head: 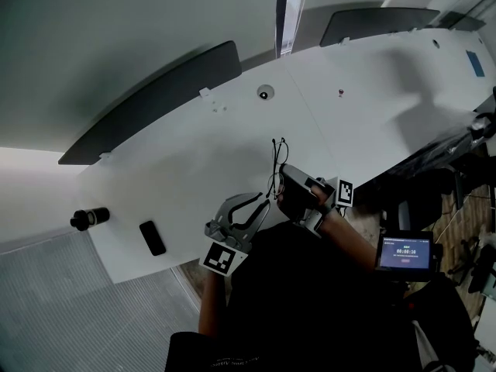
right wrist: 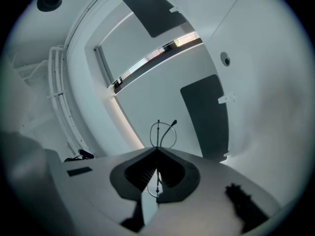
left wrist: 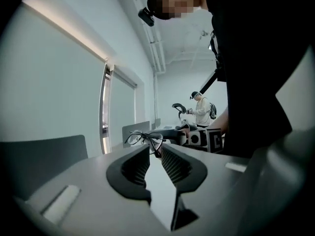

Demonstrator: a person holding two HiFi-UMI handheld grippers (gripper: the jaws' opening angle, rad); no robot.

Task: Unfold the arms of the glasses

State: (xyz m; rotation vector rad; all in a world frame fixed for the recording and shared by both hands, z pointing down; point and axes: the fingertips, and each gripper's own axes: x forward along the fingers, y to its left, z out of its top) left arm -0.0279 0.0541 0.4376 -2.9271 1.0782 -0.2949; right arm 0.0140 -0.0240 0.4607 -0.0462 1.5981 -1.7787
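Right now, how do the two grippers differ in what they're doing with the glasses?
The right gripper is shut on the glasses; the left gripper has its jaws apart, with the glasses just at its tips. In the head view the right gripper meets the glasses from the right, the left gripper from below. Both are at the same pair of glasses.

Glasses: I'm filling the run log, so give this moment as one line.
right gripper: shut on glasses | left gripper: open, glasses just beyond tips
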